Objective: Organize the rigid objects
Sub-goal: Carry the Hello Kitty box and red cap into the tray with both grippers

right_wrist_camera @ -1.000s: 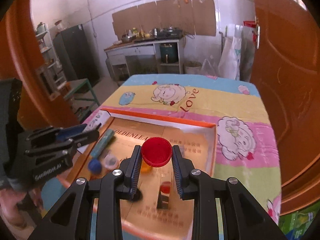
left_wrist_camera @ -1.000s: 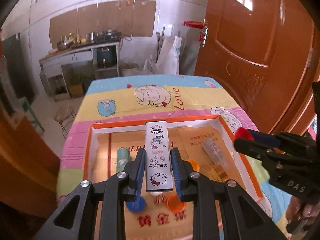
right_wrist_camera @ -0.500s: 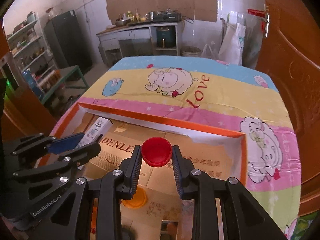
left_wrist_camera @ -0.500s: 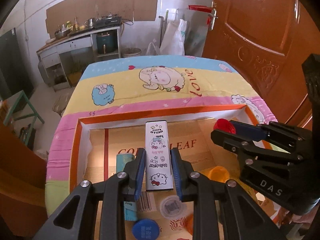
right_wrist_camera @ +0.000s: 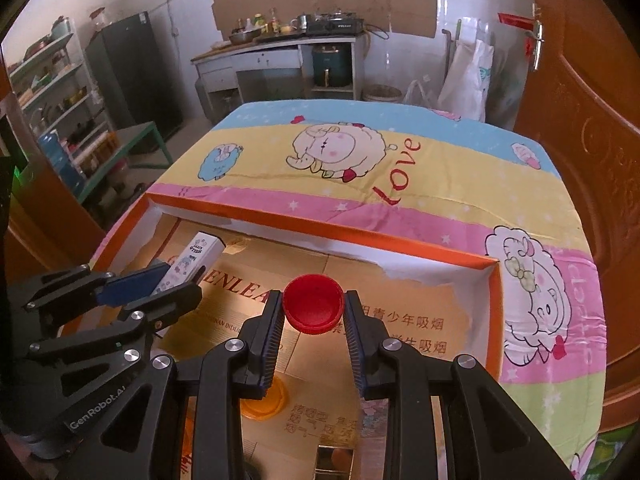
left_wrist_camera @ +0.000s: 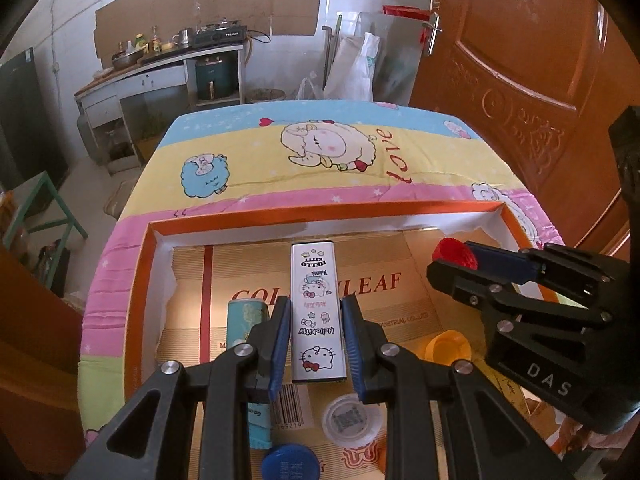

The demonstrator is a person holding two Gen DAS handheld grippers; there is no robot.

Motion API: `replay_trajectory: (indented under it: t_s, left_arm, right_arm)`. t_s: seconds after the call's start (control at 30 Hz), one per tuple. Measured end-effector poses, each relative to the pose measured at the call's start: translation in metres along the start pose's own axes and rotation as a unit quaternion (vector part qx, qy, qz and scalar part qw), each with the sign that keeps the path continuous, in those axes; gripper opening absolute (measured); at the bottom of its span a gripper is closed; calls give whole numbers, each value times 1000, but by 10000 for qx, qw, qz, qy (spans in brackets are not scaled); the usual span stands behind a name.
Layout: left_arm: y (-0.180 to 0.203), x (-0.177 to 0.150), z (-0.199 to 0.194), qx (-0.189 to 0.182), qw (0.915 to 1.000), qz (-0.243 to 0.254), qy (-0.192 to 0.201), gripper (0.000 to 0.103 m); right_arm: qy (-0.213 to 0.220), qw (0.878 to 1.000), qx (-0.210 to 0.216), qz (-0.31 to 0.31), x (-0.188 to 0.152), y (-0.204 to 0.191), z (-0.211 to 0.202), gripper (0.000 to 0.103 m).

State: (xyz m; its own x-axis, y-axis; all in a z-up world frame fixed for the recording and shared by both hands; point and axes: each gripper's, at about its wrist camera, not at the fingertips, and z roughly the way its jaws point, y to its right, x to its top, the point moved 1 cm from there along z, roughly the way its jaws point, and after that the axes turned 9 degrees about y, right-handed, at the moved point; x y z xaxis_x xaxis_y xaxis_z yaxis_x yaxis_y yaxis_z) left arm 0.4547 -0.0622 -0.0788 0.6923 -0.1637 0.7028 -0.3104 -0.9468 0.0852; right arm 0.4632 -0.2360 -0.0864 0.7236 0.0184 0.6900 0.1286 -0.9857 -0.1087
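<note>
A shallow orange-rimmed tray (left_wrist_camera: 328,213) with white inner walls sits on a table covered by a cartoon sheep cloth (left_wrist_camera: 332,148), and its floor is lined with flattened printed cardboard (left_wrist_camera: 384,292). The left gripper (left_wrist_camera: 316,344) hangs over the tray's middle with its jaws drawn in tight on a slim white Hello Kitty box (left_wrist_camera: 317,312), which lies lengthwise between the blue pads and points toward the tray's far wall. The right gripper (right_wrist_camera: 313,320) is held over the tray's right part, its jaws narrowed onto a red bottle cap (right_wrist_camera: 313,307) that sits pinched at the fingertips with its hollow side facing the camera. Loose in the tray, near the left wall, lies a teal box (left_wrist_camera: 245,316), partly hidden under the left gripper's finger. Toward the near edge rest a clear round lid with a printed code (left_wrist_camera: 349,420) and a blue cap (left_wrist_camera: 289,462), the blue one just nearer the edge. An orange cap (left_wrist_camera: 447,350) lies right of the middle, below the right gripper as the left wrist camera sees it. A small shiny gold-coloured box (right_wrist_camera: 334,462) stands near the tray's near edge in the right wrist view. Both held items are above the tray floor; whether either touches the cardboard cannot be told.
</note>
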Motion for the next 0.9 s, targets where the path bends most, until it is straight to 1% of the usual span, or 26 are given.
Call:
replay_trajectory:
  t_s: [0.13, 0.4, 0.57, 0.73, 0.9]
  left_arm:
    - [0, 0, 2, -27, 10000, -22, -35, 27]
    - [-1, -3, 11, -111, 9995, -55, -295, 27]
    - [-2, -3, 11, -147, 9994, -108, -310, 27]
    - [-4, -2, 11, -179, 9993, -165, -279, 26]
    - [-9, -2, 10, -339, 9986, -341, -213, 27]
  right_arm:
    - [-54, 10000, 3, -39, -1, -2, 4, 31]
    - [-153, 9999, -23, -74, -3, -5, 8, 31]
    - [-299, 9994, -95, -125, -6, -7, 12, 31]
    - [-350, 9993, -96, -84, -6, -4, 14, 31]
    - [-419, 9990, -119, -117, -8, -4, 16, 31]
